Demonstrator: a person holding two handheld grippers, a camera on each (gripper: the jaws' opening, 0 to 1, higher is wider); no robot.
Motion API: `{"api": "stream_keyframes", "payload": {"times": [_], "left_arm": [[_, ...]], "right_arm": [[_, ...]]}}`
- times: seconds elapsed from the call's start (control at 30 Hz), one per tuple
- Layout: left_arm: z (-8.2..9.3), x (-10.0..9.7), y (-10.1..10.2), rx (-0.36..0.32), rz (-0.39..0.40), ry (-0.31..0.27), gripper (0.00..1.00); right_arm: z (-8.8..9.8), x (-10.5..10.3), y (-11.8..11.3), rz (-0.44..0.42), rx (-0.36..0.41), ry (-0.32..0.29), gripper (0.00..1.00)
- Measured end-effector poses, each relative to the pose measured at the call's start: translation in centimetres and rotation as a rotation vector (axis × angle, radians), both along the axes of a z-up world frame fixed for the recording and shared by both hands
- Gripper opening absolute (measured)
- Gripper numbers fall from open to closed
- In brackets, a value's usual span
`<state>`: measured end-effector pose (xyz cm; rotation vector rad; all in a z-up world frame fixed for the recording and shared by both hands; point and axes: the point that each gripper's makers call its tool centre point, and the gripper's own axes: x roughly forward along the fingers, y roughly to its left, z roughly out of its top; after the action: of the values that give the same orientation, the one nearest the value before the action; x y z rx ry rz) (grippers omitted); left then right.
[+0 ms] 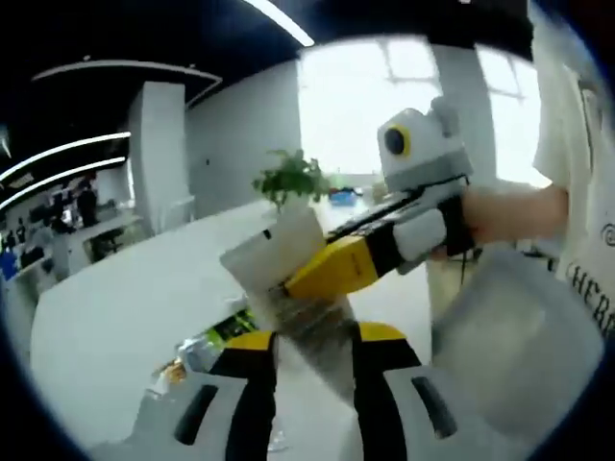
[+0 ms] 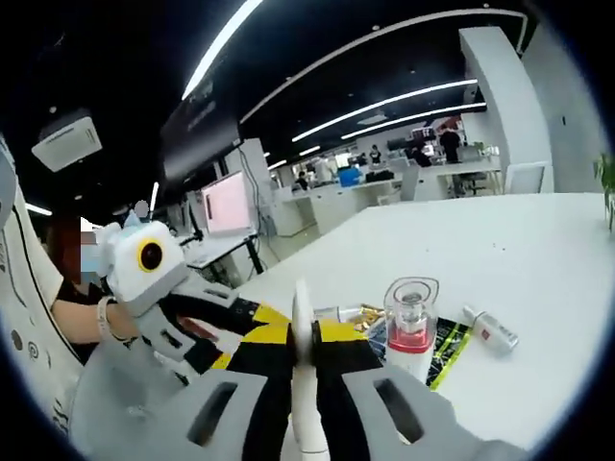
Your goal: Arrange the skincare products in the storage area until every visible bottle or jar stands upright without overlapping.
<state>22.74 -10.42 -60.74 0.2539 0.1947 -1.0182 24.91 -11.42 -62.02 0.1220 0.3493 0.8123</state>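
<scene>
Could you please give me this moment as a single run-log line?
left gripper: shut on white pouch | right gripper: shut on same pouch | pump bottle: upright on white table | small tube: lying flat

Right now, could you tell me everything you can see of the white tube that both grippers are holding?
The white tube is a flat, soft-looking squeeze tube with a translucent, crinkled lower part. It is held in the air above the white table, tilted in the left gripper view, edge-on in the right gripper view. The left gripper pinches its lower part; the right gripper pinches it from the side.
</scene>
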Motion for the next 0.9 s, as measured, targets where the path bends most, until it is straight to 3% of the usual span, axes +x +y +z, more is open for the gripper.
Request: {"api": "stream_keyframes", "payload": {"times": [0.03,0.1,0.13,0.17,0.37,0.5,0.6,0.67,0.7,0.83,0.87,0.9], "left_arm": [[0.2,0.3,0.3,0.018,0.016,-0.026,0.10],[0.3,-0.2,0.0,-0.014,-0.002,0.043,0.07],[0.4,-0.2,-0.3,-0.022,-0.016,0.037,0.10],[0.4,-0.2,-0.4,-0.024,-0.011,0.028,0.15],[0.2,-0.1,-0.9,0.018,0.037,-0.005,0.22],[-0.5,-0.7,-1.6,0.137,0.048,-0.078,0.26],[-1.0,-0.1,-1.5,0.206,0.114,-0.137,0.26],[-0.7,-0.1,-1.5,0.186,0.152,-0.141,0.27],[-0.7,-0.1,-1.7,0.203,0.152,-0.153,0.28],[-0.7,-0.6,-2.7,0.262,0.146,-0.208,0.34],[-0.5,-0.1,-2.6,0.291,0.168,-0.249,0.38],[-0.6,0.2,-2.4,0.301,0.188,-0.246,0.37]], "right_arm": [[-0.7,0.2,-0.1,-0.004,-0.006,0.004,0.06],[-0.6,0.7,-0.8,-0.042,0.016,0.008,0.05],[-0.1,0.1,-0.6,-0.037,0.067,0.048,0.05],[0.0,0.3,-0.8,-0.049,0.068,0.043,0.05],[1.7,0.7,-2.0,-0.128,0.044,-0.013,0.04],[3.1,1.1,-2.3,-0.188,0.104,-0.020,0.04],[3.6,1.2,-2.0,-0.205,0.129,-0.026,0.05],[3.8,1.4,-2.1,-0.236,0.121,-0.058,0.05],[3.8,1.5,-2.2,-0.244,0.130,-0.046,0.05],[4.6,1.5,-1.8,-0.285,0.277,-0.002,0.05],[4.6,1.5,-1.7,-0.293,0.272,-0.007,0.05],[4.6,1.4,-1.7,-0.302,0.269,-0.009,0.05]]}}
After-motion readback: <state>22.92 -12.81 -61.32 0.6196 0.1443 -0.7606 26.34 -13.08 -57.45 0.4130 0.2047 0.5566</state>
